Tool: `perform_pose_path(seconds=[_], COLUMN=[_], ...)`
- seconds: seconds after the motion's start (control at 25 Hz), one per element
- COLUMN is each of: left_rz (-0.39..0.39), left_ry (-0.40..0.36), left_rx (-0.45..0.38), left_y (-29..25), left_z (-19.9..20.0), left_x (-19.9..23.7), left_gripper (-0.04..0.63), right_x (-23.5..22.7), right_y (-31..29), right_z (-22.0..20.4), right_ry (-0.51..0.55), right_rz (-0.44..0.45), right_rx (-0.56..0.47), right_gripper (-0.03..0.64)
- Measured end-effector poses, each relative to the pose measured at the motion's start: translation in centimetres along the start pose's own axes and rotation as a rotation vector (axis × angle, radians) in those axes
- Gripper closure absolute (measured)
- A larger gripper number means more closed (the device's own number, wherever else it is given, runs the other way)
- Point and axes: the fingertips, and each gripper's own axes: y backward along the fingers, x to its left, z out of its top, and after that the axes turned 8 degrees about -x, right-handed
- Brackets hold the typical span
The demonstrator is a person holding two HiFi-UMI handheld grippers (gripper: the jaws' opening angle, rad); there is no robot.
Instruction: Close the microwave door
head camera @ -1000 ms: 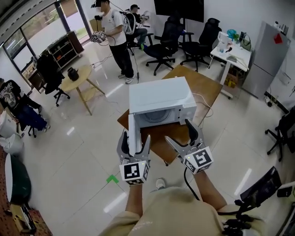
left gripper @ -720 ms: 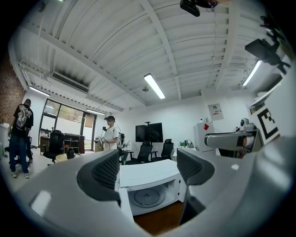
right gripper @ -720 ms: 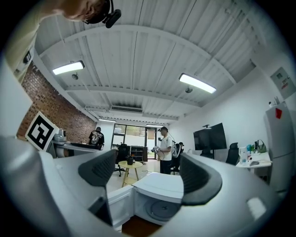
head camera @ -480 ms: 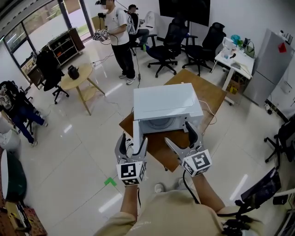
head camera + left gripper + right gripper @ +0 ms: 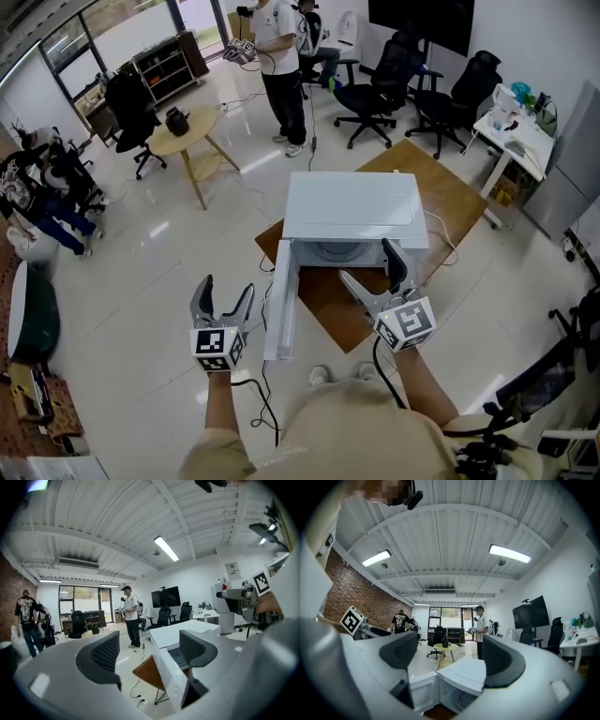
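One glossy pale floor (image 5: 141, 272) fills the head view, with office chairs (image 5: 375, 89) and a standing person (image 5: 281, 66) along the top edge. At centre, a brown table (image 5: 455, 192) sits cornerwise.

On it stands the white microwave (image 5: 352, 211), its opening facing the bottom of the frame. Its door (image 5: 282, 305) is wide open. It is hinged at the oven's left front corner and juts straight toward the bottom of the frame, seen edge-on.

The left gripper (image 5: 225, 294) hovers just left of the door, on its outer side and near its free end, without touching it. Its jaws stand well apart and hold nothing. The right gripper (image 5: 368, 266) hangs in front of the oven's opening, right of the door, jaws also spread wide and empty.

The step in hand looks like lining up for the push. It would go best with the left gripper laid flat against the door's outer face near the free edge, far from the hinge. From there it can sweep the door rightward in an arc until the latch catches. The right gripper probably needs to clear the opening first, since it sits in the door's path. A gentle push should keep the oven from sliding on the table.
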Motion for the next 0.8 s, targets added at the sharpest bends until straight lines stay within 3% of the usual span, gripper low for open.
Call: perform_pose_path(seconds=[0.2, 0.44, 0.6, 0.8], left_rz=[-0.031, -0.083, -0.098, -0.193], left_ry=[-0.046, 0.043, -0.036, -0.023], left_rx=[0.102, 0.332, 0.451, 0.551], left_y=[-1.0, -4.4, -2.9, -2.7], left_z=[-0.2, -1.4, -2.4, -2.8], left_x=[4.6, 6.8, 8.2, 8.1], left_gripper=[0.195, 0.162, 0.145, 0.118], right_x=[-2.9, -9.0, -9.3, -9.6], right_y=[-2.2, -4.4, -4.0, -4.5], right_z=[-2.3, -4.4, -5.8, -4.7], right_ry=[-0.056, -0.113, -0.13, -0.07], right_rz=[0.044, 0.054, 0.045, 0.029], right_rx=[0.009, 0.008, 0.01, -0.006], right_gripper=[0.195, 0.195, 0.196, 0.219])
